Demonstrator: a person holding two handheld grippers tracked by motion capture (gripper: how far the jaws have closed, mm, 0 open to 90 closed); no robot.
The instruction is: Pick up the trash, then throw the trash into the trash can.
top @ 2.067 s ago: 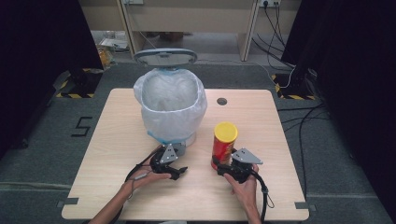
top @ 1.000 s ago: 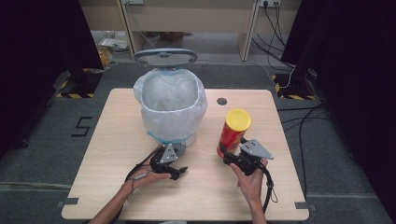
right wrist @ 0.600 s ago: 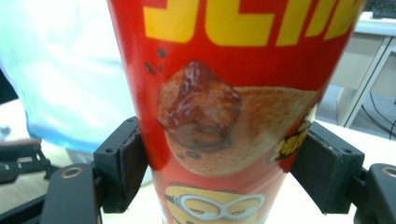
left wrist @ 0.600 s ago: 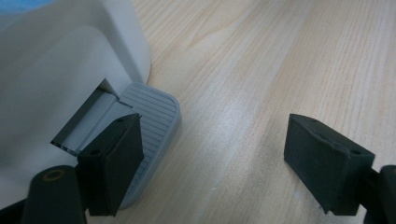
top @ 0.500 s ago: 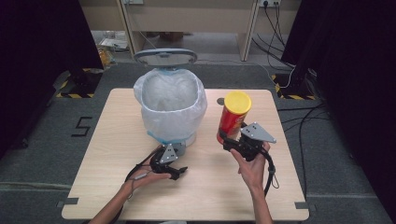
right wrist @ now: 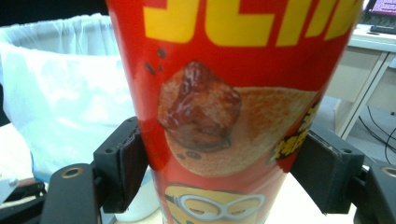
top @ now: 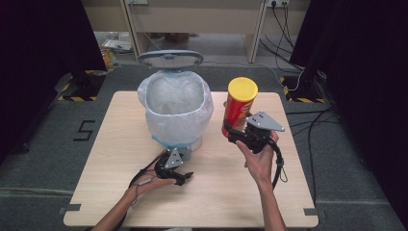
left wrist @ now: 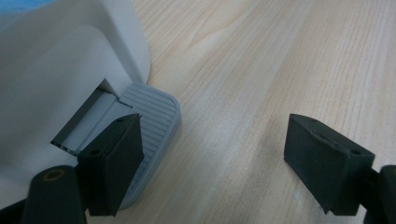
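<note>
— Crisp can [top: 239,108], red with a yellow lid, is sitting right of centre in the high view, lifted off the wooden table [top: 110,144]. What is getting lost there?

— Its lower end is disappearing behind the right gripper [top: 234,134], so the base is not showing. In the right gripper view the can [right wrist: 224,116] is running off both the top and the bottom of the frame, with the yellow lettering cut at the top edge. Whether the can is full or empty, I cannot tell.

— Which way is it pointing?

— Its long axis is standing close to upright, leaning slightly, lid uppermost and facing the camera, base downward.

— And the grip?

— The right gripper's jaws are pressing the can's sides, one jaw at lower left and one at lower right of the right gripper view, clamped on it low down.

— The bin?

— The white bin [top: 177,113], lined with a pale bag, is standing left of the can at the centre of the high view, its grey lid [top: 170,58] raised behind it. The bag is clouding the inside, so its contents are hard to read.

— The other tool?

— The left gripper [top: 180,175] is lying low on the table below the bin, its jaws spread wide and holding nothing. In the left gripper view one jaw is lying over the grey ribbed pedal [left wrist: 149,135], hiding part of it; the bin's body is cut off at upper left.
</note>
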